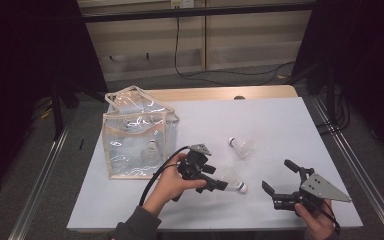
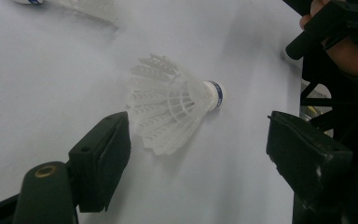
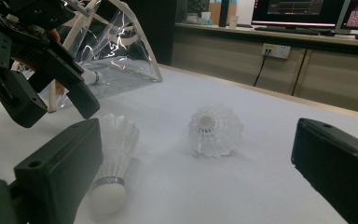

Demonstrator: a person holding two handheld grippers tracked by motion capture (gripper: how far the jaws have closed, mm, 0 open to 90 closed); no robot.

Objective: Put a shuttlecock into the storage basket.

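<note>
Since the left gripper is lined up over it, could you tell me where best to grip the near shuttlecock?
Grip the shuttlecock across its feather skirt, coming from above: it lies on its side and the skirt already sits between the open left gripper jaws.

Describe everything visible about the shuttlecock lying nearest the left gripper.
The shuttlecock is white, with a lacy plastic-looking skirt and a rounded cork-like tip ringed by a blue band. It lies on its side on the white table, skirt toward the left gripper, whose open jaws stand to either side without touching it.
</note>
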